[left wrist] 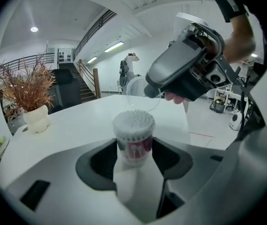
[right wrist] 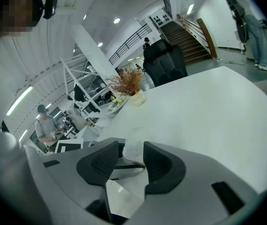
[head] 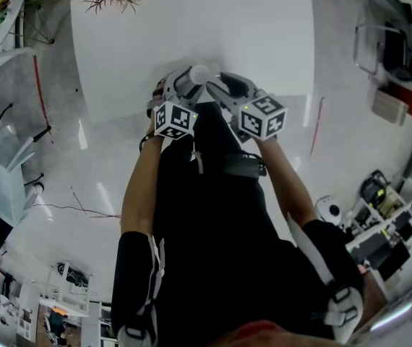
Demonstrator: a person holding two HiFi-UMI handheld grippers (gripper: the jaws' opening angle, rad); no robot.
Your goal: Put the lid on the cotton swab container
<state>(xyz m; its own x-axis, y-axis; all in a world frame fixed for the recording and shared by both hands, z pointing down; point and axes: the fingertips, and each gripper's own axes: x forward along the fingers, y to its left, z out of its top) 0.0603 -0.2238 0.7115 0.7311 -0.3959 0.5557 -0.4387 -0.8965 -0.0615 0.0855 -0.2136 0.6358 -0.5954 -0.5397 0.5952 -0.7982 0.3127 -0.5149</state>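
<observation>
Clamping the cylindrical swab container by its sides: left gripper. Right gripper pinches the thin clear lid just above it.

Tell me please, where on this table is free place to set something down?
The table is bare between the potted plant at its far end and the cotton swab container. It is crowded at the near edge: the left gripper holds that container, the right gripper the lid.
</observation>
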